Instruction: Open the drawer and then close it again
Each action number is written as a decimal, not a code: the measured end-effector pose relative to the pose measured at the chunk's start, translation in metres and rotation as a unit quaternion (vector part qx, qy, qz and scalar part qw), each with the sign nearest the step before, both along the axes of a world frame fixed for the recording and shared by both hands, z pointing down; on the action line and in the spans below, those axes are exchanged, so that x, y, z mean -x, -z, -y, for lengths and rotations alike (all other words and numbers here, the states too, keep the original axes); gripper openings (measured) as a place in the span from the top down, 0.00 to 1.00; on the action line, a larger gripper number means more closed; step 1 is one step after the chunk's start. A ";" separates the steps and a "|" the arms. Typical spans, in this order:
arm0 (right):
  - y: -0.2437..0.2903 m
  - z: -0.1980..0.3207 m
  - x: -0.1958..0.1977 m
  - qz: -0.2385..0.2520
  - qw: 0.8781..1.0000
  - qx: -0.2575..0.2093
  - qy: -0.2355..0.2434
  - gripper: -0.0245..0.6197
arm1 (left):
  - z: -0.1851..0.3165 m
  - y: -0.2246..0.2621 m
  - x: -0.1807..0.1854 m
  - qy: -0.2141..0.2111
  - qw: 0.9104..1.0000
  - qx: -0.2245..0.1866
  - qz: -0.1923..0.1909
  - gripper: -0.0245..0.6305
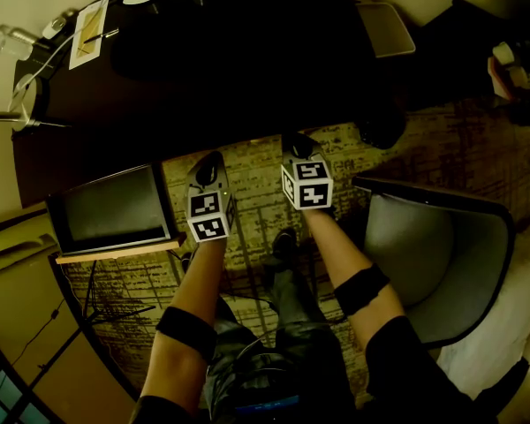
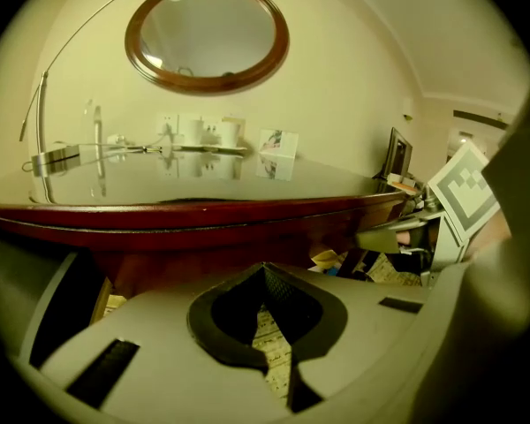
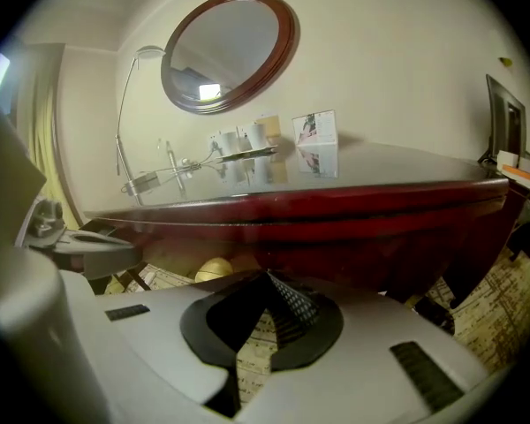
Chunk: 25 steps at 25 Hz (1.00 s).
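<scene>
Both tools are closed with nothing between the jaws. In the left gripper view the left tool (image 2: 265, 268) has its tips together, and the patterned carpet (image 2: 274, 360) shows through the gap behind them. The right tool (image 3: 267, 276) looks the same in its own view.

From the head view, the left tool (image 1: 213, 161) and right tool (image 1: 298, 142) are held side by side above the carpet (image 1: 256, 197). They point at the near edge of the surface (image 1: 247, 60) and stand just short of it, not touching.

The surface is dark, glossy red wood with a curved front. Under its top runs a deep front band (image 3: 353, 237) of the same wood. The drawer would sit in this band, but it is too dark to make out a seam or handle in any view.

An oval mirror (image 2: 208, 34) hangs on the wall behind. A chair (image 1: 442, 263) stands to the person's right.
</scene>
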State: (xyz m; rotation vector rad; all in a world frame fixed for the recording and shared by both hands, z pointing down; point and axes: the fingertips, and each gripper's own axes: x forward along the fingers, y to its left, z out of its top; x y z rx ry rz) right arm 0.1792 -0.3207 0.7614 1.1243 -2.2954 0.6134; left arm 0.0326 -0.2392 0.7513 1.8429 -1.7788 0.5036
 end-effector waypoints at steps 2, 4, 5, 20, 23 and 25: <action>0.001 0.008 0.003 0.002 1.000 0.001 -0.003 0.96 | 0.001 0.001 -0.002 0.002 1.000 0.001 -0.007 0.96; 0.001 0.014 0.006 0.003 1.000 0.000 -0.004 0.96 | 0.001 0.003 -0.004 0.000 1.000 0.001 -0.012 0.96; 0.001 0.016 0.007 0.002 1.000 -0.001 -0.004 0.96 | 0.000 0.002 -0.005 -0.002 1.000 0.002 -0.013 0.96; 0.010 -0.017 -0.004 -0.018 1.000 -0.001 0.004 0.96 | -0.019 0.022 -0.013 -0.029 0.999 0.006 -0.024 0.96; 0.035 -0.033 -0.004 -0.010 1.000 -0.001 0.003 0.96 | -0.031 0.046 -0.017 -0.046 0.999 0.002 -0.024 0.96; 0.060 -0.045 0.001 0.001 1.000 -0.006 0.005 0.96 | -0.044 0.066 -0.017 -0.059 0.998 -0.002 -0.022 0.96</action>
